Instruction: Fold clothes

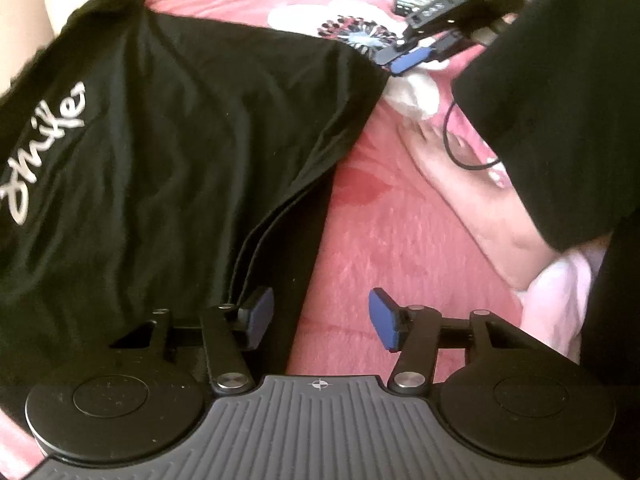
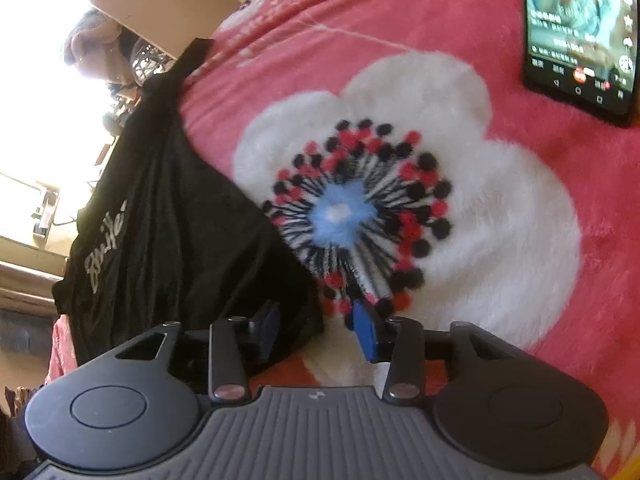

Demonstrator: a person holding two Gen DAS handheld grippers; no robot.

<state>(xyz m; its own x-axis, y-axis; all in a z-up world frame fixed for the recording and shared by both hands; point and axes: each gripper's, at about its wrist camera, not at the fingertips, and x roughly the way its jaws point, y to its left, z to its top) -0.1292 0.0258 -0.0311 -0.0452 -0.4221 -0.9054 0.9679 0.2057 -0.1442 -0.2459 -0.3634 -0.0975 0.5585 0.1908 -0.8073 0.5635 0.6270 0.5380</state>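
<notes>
A black T-shirt (image 1: 180, 132) with white script lettering lies spread on a pink fluffy blanket (image 1: 400, 240). My left gripper (image 1: 320, 318) is open at the shirt's near corner, with its left finger over the hem and its right finger over the blanket. My right gripper (image 2: 316, 328) is open at the shirt's (image 2: 180, 232) other corner, with the fabric edge lying between its jaws. The right gripper also shows in the left wrist view (image 1: 408, 58) at the shirt's far right corner.
A phone (image 2: 580, 36) with a lit screen lies on the blanket (image 2: 540, 152) at the far right. A large white flower pattern (image 2: 480, 208) covers the blanket beside the shirt. A bare foot (image 1: 460, 184), a black cable (image 1: 456, 148) and a black-clothed leg (image 1: 560, 100) are at the right.
</notes>
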